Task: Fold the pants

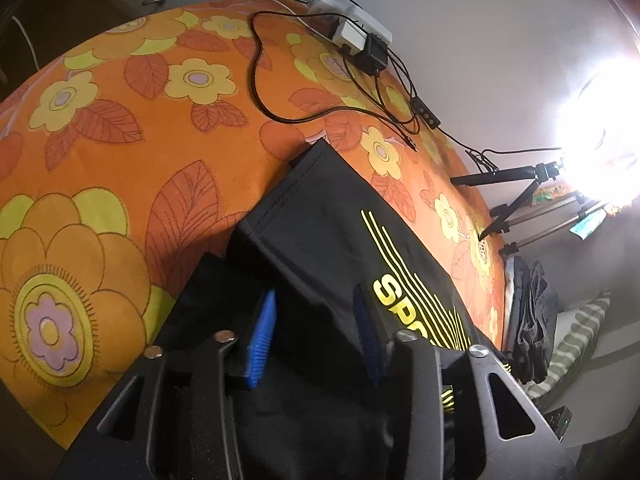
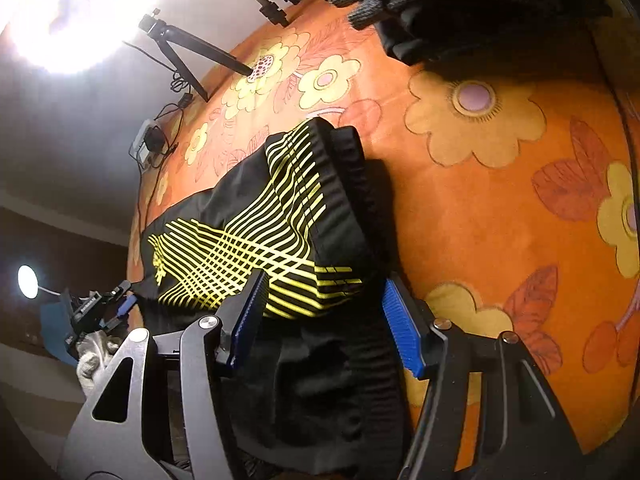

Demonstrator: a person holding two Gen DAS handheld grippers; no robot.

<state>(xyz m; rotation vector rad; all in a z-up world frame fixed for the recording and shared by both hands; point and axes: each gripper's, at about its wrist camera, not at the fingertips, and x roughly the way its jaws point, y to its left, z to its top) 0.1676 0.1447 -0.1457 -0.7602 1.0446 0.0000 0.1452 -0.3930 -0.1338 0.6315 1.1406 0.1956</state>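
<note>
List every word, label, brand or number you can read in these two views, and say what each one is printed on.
"SP": yellow block letters on the black pants, left wrist view; the rest of the word is hidden behind a finger of the left hand-held gripper.
Yellow print on the pants in the right wrist view: stripes only, no readable letters.
White power strip and black adapter: any marks too small to read.
Nothing else is legible.

cables (image 1: 276,92) far side, bedspread (image 1: 132,152) open
</note>
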